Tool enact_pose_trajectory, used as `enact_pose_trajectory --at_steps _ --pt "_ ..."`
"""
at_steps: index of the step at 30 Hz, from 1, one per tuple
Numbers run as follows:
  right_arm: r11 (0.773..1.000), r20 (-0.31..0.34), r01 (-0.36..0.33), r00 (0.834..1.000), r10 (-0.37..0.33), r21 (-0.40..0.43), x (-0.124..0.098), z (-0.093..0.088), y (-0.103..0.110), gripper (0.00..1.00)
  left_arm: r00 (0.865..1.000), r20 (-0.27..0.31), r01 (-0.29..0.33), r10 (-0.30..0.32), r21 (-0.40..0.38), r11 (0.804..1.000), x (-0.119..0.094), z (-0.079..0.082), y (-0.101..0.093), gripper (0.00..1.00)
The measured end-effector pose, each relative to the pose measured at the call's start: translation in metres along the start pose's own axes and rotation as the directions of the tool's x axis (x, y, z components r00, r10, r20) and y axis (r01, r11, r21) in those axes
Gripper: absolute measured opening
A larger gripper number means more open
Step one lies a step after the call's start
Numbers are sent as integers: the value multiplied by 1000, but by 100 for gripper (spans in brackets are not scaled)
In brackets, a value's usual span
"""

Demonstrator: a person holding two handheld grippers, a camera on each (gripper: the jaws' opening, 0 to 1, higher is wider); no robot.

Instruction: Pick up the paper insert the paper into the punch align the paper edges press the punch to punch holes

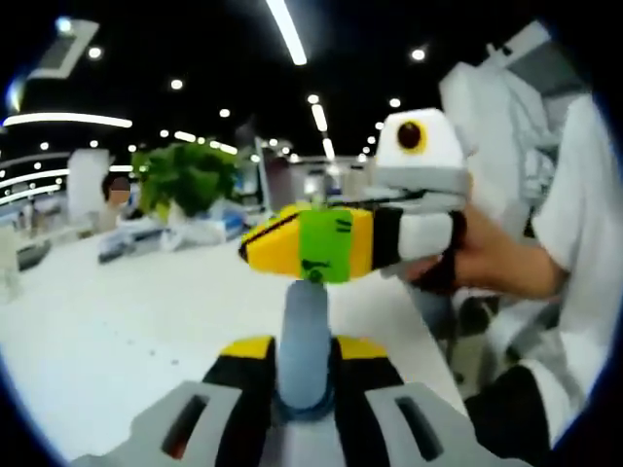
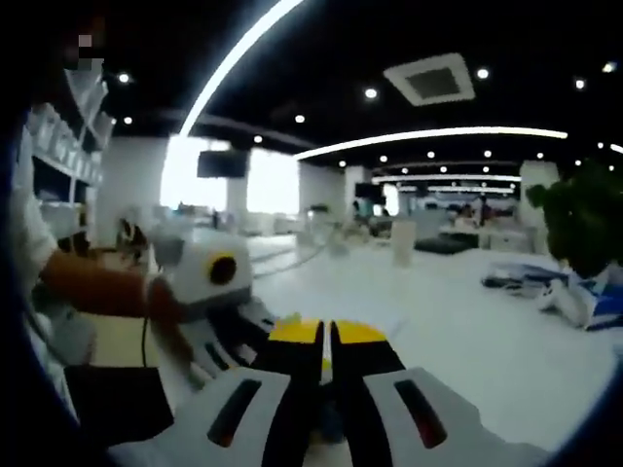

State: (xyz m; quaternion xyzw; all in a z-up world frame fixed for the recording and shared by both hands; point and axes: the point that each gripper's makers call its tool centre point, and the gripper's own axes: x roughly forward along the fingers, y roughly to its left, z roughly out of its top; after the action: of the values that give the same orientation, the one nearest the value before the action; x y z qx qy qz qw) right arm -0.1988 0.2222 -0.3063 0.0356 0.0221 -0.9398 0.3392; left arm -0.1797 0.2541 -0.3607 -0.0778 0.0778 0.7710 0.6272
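In the left gripper view, the left gripper (image 1: 304, 355) rises from the bottom with its yellow-tipped black jaws set narrowly apart on either side of a grey upright post (image 1: 304, 341); whether they grip it I cannot tell. Just above them the right gripper (image 1: 255, 246) crosses from the right, held in a person's hand (image 1: 492, 258), its yellow and green jaws drawn together. A white table (image 1: 107, 331) stretches behind, with a green plant (image 1: 185, 177) at its far side. In the right gripper view, the right gripper (image 2: 327, 336) shows its jaws pressed together with nothing visible between them, and the left gripper (image 2: 209, 272) sits at left. Neither paper nor punch can be made out.
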Motion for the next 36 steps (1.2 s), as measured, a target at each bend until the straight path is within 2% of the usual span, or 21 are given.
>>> enact_pose_trajectory --at_steps 1,2,4,6,13,15,17,21,24,27,29,31,33,36 --pt "1000 -17 9 1000 -9 5 0 -5 -2 5 1000 0 0 0 0 1000 0 0 0 25" --pt "1000 20 18 1000 -18 3 -2 1 -4 5 1000 -1 -1 1 0 1000 0 0 0 25" --pt "998 -6 42 999 -42 36 -8 -5 -10 5 1000 -1 0 0 0 1000 0 0 0 25" --pt "997 9 48 999 -49 59 -9 -4 -10 4 1000 -1 -1 1 2 1000 0 0 0 25" --pt "994 -4 104 995 -104 37 -9 -6 -14 3 1000 -1 1 -1 -5 1000 -1 0 0 25" --pt "991 -19 129 992 -128 39 -10 -11 -17 3 1000 -1 1 -1 -6 1000 -1 0 0 25" --pt "988 -10 137 991 -137 68 -11 -13 -18 3 1000 -1 1 -1 -6 1000 0 0 0 25" --pt "985 -13 159 987 -158 68 -10 -13 -17 3 1000 -2 2 -2 -5 1000 0 0 0 25" --pt "979 -53 201 979 -198 42 -9 -24 -23 2 1000 -3 1 -1 -4 1000 0 0 1 25" --pt "970 -74 214 976 -206 118 -10 -42 -27 2 1000 -3 1 -1 -4 1000 0 0 1 25" --pt "957 -46 211 977 -206 199 -10 -44 -28 2 1000 -3 1 -1 -5 1000 0 0 1 25" --pt "961 -57 221 975 -215 163 -8 -44 -27 2 1000 -3 1 -1 -6 1000 0 0 1 25" --pt "959 -65 231 973 -224 163 -7 -44 -28 2 1000 -4 1 -1 -7 1000 0 0 1 25" --pt "952 -39 205 979 -202 228 -9 -44 -29 2 1000 -4 1 -1 -6 1000 0 0 1 25"
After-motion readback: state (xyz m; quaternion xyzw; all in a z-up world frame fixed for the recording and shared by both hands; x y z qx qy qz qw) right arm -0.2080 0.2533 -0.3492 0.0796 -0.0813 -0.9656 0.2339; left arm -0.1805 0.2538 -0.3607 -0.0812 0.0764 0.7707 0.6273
